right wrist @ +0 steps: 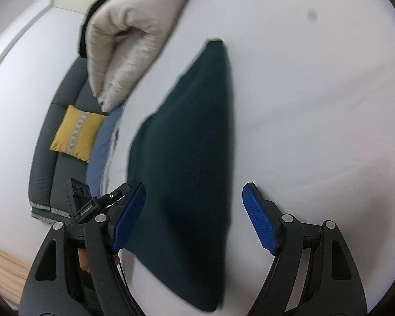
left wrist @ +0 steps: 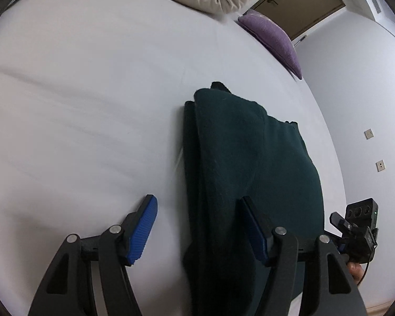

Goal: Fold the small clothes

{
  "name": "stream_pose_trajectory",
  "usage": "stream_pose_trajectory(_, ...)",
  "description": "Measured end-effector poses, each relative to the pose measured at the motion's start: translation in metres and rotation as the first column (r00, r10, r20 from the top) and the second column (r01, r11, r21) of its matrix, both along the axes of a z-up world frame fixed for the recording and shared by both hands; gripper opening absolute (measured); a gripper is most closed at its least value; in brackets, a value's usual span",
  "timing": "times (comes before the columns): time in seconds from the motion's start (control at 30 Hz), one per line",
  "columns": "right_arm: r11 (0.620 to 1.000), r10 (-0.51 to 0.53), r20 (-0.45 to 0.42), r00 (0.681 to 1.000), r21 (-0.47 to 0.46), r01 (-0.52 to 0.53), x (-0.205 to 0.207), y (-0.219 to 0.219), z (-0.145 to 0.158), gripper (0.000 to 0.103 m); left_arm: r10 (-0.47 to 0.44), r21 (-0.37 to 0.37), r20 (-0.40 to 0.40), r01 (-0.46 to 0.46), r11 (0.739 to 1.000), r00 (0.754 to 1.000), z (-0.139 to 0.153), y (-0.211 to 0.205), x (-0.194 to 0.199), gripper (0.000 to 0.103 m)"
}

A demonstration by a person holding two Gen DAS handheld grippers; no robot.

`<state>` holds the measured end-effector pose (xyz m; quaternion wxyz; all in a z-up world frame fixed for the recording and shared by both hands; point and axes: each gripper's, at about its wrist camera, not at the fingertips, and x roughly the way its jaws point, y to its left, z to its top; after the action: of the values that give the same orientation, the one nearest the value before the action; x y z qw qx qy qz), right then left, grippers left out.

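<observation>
Both grippers are spread wide with nothing pinched: the left gripper (left wrist: 198, 220) has its blue pads (left wrist: 142, 233) apart over the near end of the folded dark green garment (left wrist: 250, 171), and the right gripper (right wrist: 193, 214) hovers the same way, jaws apart and not squeezing the cloth. The garment lies flat on the white bed sheet (left wrist: 92, 92), folded into a long narrow bundle whose long axis runs straight away from both grippers. Further out there's a bunched cream duvet (right wrist: 123, 44), a purple cushion (left wrist: 273, 39) at the bed's edge, a grey sofa (right wrist: 47, 163) with a yellow pillow (right wrist: 76, 133), pale walls and a brown door (left wrist: 300, 0).
</observation>
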<state>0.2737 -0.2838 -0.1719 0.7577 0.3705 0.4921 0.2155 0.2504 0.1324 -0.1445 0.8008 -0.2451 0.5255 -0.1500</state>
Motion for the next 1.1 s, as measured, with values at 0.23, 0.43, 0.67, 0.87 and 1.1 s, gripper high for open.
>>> stream_pose_trajectory(0.23,0.995,0.094,-0.001,0.996,-0.031,-0.094,0.012,0.027,-0.005,0.072,-0.036,-0.048,-0.051,0.033,0.998,0.998,-0.005,-0.01,0.019,0.062)
stream_pose_trajectory(0.43,0.997,0.08,-0.039,0.996,-0.02,-0.08,0.022,0.031,-0.016,0.059,-0.056,-0.142,-0.099,0.041,0.989,0.994,-0.014,-0.013,0.029,0.034)
stream_pose_trajectory(0.67,0.992,0.065,-0.009,0.998,-0.111,-0.065,0.01,0.038,0.006,0.041,-0.043,-0.131,-0.046,0.037,0.991,0.998,0.019,-0.017,0.005,0.023)
stream_pose_trajectory(0.87,0.985,0.091,0.103,0.991,-0.157,-0.074,-0.037,0.042,0.07,0.039,-0.098,-0.086,0.077,0.105,0.991,0.992,0.08,-0.038,-0.055,0.023)
stream_pose_trajectory(1.1,0.989,0.095,0.164,0.982,-0.128,-0.074,-0.128,0.016,0.116,0.039,-0.178,-0.056,0.133,0.187,0.981,0.975,0.109,-0.065,-0.128,0.023)
